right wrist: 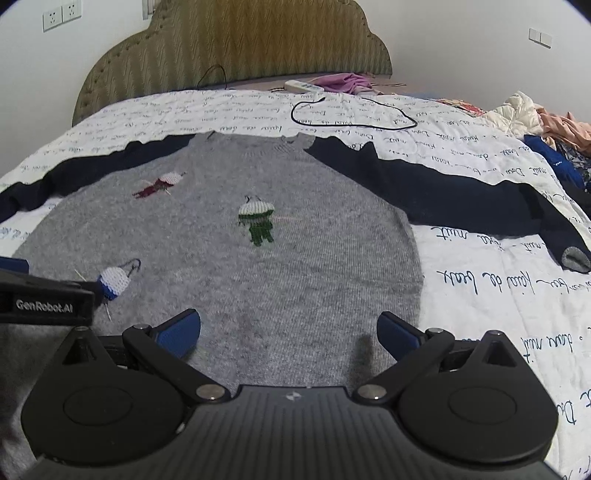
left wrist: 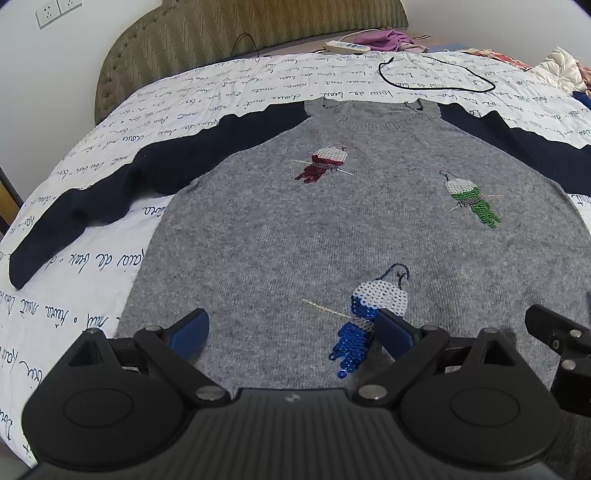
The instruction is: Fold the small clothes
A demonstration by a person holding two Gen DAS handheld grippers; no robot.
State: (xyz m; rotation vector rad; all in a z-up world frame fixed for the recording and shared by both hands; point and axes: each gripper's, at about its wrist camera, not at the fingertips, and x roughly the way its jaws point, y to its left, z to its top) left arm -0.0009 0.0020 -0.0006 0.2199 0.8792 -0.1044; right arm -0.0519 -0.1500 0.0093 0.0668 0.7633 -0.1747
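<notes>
— Since the sweater lies face-up and flat on the bedspread, collar toward the headboard, why are both tools down at the hem end?

— That's the near edge, and my guess is a fold starts from there. The left gripper hovers over the lower part of the grey body with its blue pads spread wide and nothing between them; one pad sits right by the blue sequin bird.

— And the other one?

— The right gripper is also splayed open and empty, poised above the hem nearer the right side seam. The two sit close together — each shows at the edge of the other's view.

— Why are the sleeves out like that?

— The left sleeve and the right sleeve, both navy, are stretched straight out from the shoulders, probably so each can be turned inward over the body without bunching. Nothing is folded yet, so I'd judge the task is at its very start.

— Anything in the way?

— A black cable loops on the spread beyond the collar, well apart from the knit, and a heap of other clothes sits off to the right. Neither touches the sweater. The sequin patches may catch on a pad — that's my one worry.
</notes>
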